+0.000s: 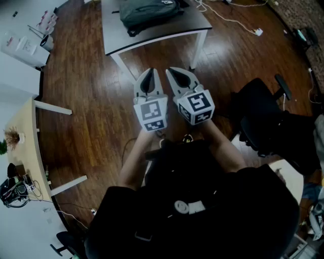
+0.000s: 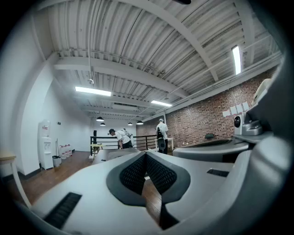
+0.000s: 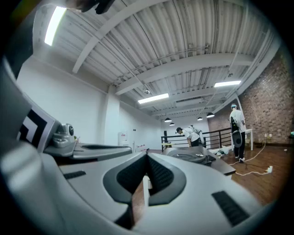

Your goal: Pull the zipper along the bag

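Observation:
A dark grey-green bag lies on a grey table at the top of the head view, well beyond both grippers. I hold the two grippers side by side over the wooden floor, level and pointing toward that table. The left gripper is shut, its dark pads meeting at the tip with nothing between them. The right gripper is likewise shut and empty. In the right gripper view the table shows ahead with the bag lying low on it. The zipper cannot be made out.
A black office chair stands to the right. A pale wooden desk and white tables line the left side. A cable with a power strip lies on the floor beyond the table. Two persons stand far off by a railing.

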A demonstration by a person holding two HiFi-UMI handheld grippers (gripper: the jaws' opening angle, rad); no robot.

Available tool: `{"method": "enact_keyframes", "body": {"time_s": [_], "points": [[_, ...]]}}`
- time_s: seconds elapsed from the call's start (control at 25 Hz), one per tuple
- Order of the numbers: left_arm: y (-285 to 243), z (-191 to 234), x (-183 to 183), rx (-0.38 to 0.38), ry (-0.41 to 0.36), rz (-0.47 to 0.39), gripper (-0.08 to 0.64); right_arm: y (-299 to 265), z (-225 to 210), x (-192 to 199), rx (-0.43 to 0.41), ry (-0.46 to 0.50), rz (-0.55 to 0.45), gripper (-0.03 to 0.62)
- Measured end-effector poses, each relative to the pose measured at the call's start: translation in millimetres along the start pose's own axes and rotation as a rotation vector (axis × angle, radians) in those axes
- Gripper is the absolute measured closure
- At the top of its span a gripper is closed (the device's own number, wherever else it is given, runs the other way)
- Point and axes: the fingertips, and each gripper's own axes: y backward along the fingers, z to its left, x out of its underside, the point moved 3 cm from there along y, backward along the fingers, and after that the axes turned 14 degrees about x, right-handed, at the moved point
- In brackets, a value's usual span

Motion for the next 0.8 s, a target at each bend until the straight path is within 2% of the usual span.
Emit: {"method": "enact_keyframes", "body": {"time_s": [0.8], "points": [[19.4, 24.0, 7.8, 0.019, 0.021, -0.003, 0.554, -3.5, 26.3, 4.6, 0.046, 0.041, -0.006, 0.586]]}}
